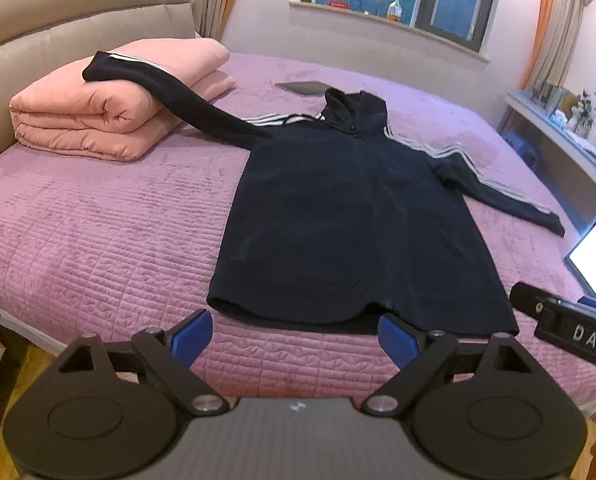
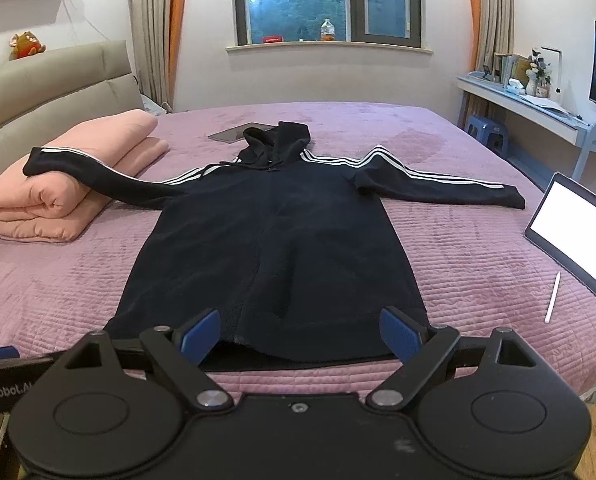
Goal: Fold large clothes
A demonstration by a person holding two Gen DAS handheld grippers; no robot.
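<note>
The hoodie (image 2: 273,248) lies lengthwise straight ahead, hem nearest, just beyond my left gripper (image 1: 293,338) and right gripper (image 2: 300,334), both spread wide and empty.

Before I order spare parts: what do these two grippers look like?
Both match: the left gripper and right gripper have matte black bodies, round pivot discs, angular black linkage arms with silver pins, and blue ribbed fingertips. White lettering marks their sides, "DAS" in the left view. No cables or sleeves show.

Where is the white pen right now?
In the right wrist view the pen lies on the purple bedspread at the right, just below the lit tablet and right of the hoodie.
</note>
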